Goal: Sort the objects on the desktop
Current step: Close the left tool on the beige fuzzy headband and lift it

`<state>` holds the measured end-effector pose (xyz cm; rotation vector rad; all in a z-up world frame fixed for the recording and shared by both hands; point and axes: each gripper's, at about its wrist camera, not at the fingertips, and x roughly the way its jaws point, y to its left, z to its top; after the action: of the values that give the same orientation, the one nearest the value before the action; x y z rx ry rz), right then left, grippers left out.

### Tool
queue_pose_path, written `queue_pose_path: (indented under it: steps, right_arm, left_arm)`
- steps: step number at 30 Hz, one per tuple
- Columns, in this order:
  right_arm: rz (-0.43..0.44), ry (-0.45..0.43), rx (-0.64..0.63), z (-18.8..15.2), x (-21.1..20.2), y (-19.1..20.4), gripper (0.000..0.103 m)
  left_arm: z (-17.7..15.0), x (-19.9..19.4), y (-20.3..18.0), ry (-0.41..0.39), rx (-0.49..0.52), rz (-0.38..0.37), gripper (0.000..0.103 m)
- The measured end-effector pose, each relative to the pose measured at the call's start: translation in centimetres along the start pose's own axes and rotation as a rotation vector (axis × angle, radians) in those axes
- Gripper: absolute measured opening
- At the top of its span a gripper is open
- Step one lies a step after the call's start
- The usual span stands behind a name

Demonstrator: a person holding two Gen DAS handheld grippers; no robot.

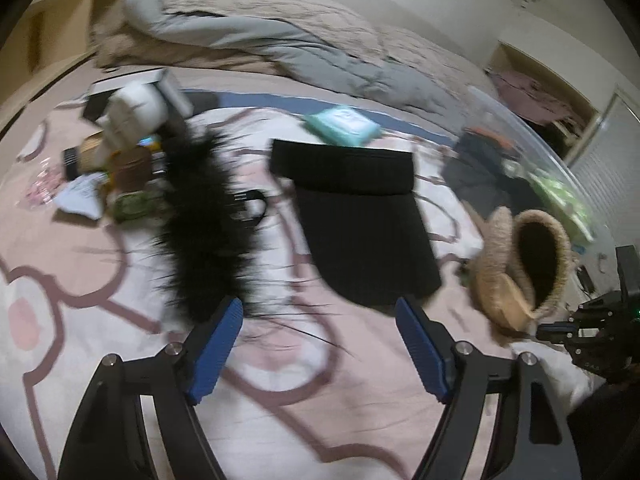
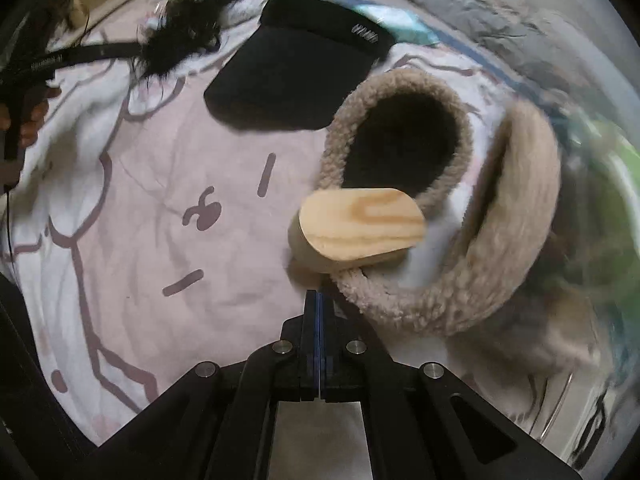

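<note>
Left wrist view: your left gripper (image 1: pixel 318 346) hangs over the bed sheet (image 1: pixel 100 360), jaws apart, gripping nothing. Black fur strip (image 1: pixel 200 220) runs long axis up-down, lower end just beside the left jaw. Right gripper (image 2: pixel 319 300) jaws closed, empty; fleece slipper (image 2: pixel 420 200) just ahead, wooden sole (image 2: pixel 360 222) facing you.

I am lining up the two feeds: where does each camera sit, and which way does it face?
Left wrist: rides the left hand-held gripper, jaws apart and empty, looking down across the pink printed bedsheet at the black fluffy piece and the black folded knit cloth.
Right wrist: rides the right hand-held gripper, jaws shut, facing steeply down at the beige fleece slipper with a wooden heel.
Shared: sheet, fluffy piece, cloth, slipper; each view shows the other gripper at its edge.
</note>
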<state>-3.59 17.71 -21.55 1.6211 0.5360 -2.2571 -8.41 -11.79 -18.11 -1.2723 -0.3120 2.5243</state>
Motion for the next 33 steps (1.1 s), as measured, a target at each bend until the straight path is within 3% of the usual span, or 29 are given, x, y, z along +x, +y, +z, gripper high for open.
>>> queue_pose_path:
  steps: [4, 10, 16, 21, 24, 27, 28, 29, 31, 33]
  right_arm:
    - [-0.026, -0.104, 0.124, -1.7, -2.4, -0.9, 0.000]
    - [-0.095, -0.241, 0.232, -2.5, -4.6, -1.3, 0.000]
    - [-0.089, -0.250, 0.287, -2.7, -4.4, -2.2, 0.000]
    - [-0.080, -0.265, 0.307, -2.9, -4.5, -2.9, 0.000]
    - [-0.089, -0.273, 0.309, -3.1, -4.4, -3.2, 0.000]
    - [-0.088, -0.275, 0.310, -3.2, -4.2, -3.5, 0.000]
    - [-0.090, -0.275, 0.306, -3.2, -4.2, -3.5, 0.000]
    - [-0.092, -0.275, 0.302, -3.2, -4.1, -3.5, 0.000]
    - [-0.093, -0.273, 0.295, -3.1, -4.1, -3.4, 0.000]
    - [-0.096, -0.277, 0.289, -3.0, -4.3, -3.3, 0.000]
  left_arm:
    - [1.7, 0.7, -3.7, 0.047, 0.068, -0.055, 0.070]
    - [4.1, 2.6, -9.7, 0.107, 0.168, -0.147, 0.069]
    - [3.6, 7.1, -14.3, 0.179, 0.246, -0.168, 0.069]
    - [2.8, 11.3, -15.4, 0.226, 0.209, -0.177, 0.069]
    - [2.8, 12.9, -16.0, 0.223, 0.197, -0.194, 0.067]
    - [2.7, 13.9, -17.4, 0.204, 0.254, -0.191, 0.067]
    - [2.6, 14.4, -17.9, 0.212, 0.267, -0.177, 0.062]
    - [2.5, 14.7, -18.1, 0.222, 0.266, -0.177, 0.040]
    - [2.5, 15.3, -18.1, 0.253, 0.254, -0.148, 0.023]
    - [2.5, 15.1, -17.9, 0.263, 0.240, -0.158, 0.019]
